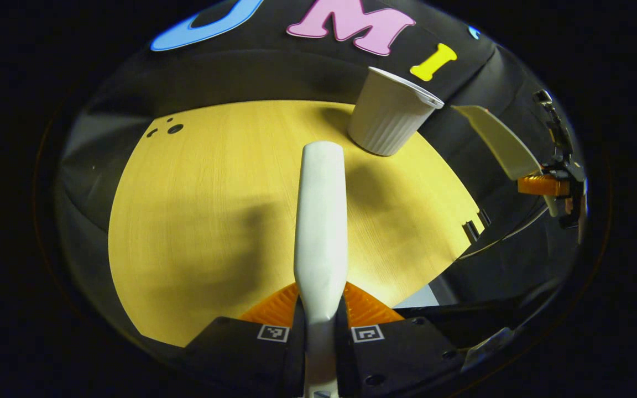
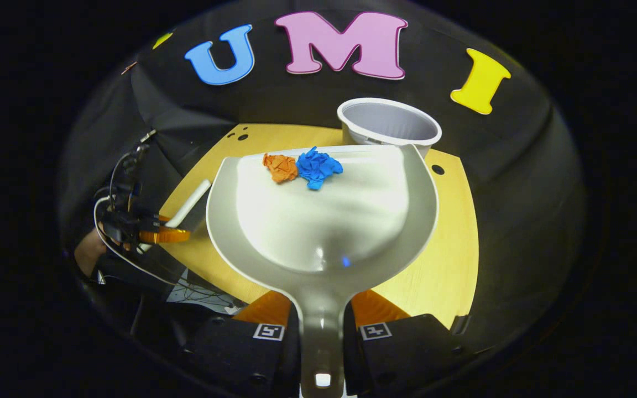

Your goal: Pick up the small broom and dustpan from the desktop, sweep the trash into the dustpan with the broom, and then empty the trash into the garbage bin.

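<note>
My left gripper (image 1: 321, 315) is shut on the white broom (image 1: 321, 221), whose long smooth body points forward over the yellow desktop (image 1: 197, 210). My right gripper (image 2: 321, 326) is shut on the handle of the pale dustpan (image 2: 324, 221), held above the table. An orange paper wad (image 2: 280, 167) and a blue paper wad (image 2: 317, 166) lie side by side near the pan's far lip. Just beyond that lip stands the white ribbed bin (image 2: 389, 122), open and upright. In the left gripper view the bin (image 1: 390, 113) is ahead to the right, with the dustpan (image 1: 498, 141) farther right.
The round table's edge (image 2: 451, 265) falls away to dark floor on all sides. Small dark holes (image 1: 173, 129) mark the far left of the tabletop. In the right gripper view, the left gripper (image 2: 158, 232), the broom (image 2: 188, 203) and cables hang at the left.
</note>
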`<state>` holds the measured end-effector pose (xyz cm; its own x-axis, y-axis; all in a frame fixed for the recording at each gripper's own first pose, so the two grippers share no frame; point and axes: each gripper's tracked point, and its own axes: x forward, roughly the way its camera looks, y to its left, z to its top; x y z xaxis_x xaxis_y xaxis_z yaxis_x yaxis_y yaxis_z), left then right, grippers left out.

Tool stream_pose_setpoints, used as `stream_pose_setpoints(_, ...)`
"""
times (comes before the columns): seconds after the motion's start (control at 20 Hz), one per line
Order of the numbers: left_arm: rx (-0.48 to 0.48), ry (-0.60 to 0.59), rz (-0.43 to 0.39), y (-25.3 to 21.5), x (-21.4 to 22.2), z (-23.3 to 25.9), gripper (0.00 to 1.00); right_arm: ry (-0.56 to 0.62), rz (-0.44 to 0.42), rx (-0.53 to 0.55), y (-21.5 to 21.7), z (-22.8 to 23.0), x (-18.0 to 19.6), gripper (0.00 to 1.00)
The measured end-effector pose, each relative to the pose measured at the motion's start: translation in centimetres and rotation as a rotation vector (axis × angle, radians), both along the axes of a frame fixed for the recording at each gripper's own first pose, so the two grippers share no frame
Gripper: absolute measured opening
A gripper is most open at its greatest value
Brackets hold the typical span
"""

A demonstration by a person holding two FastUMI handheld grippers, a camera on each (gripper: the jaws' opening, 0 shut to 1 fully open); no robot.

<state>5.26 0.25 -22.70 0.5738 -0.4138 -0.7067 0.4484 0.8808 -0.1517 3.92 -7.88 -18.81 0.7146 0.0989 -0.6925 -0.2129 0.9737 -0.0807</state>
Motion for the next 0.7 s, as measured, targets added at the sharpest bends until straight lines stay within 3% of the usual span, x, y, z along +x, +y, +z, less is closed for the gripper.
stream_pose_setpoints(0.25, -0.078, 0.018, 0.044, 1.0, -0.4, -0.3, 0.24, -0.028, -0.105, 0.083, 0.6, 1.4, 2.3, 0.34)
stream_pose_setpoints(0.45, -0.09, 0.003, 0.072, 1.5, -0.3, -0.1, 0.27, -0.058, -0.137, -0.021, -1.9, 2.0, 4.5, 0.34)
stream_pose_setpoints(0.7, -0.124, 0.0, 0.131, 2.1, -0.4, 0.4, 0.25, -0.052, -0.197, -0.057, -3.2, 2.1, 6.4, 0.35)
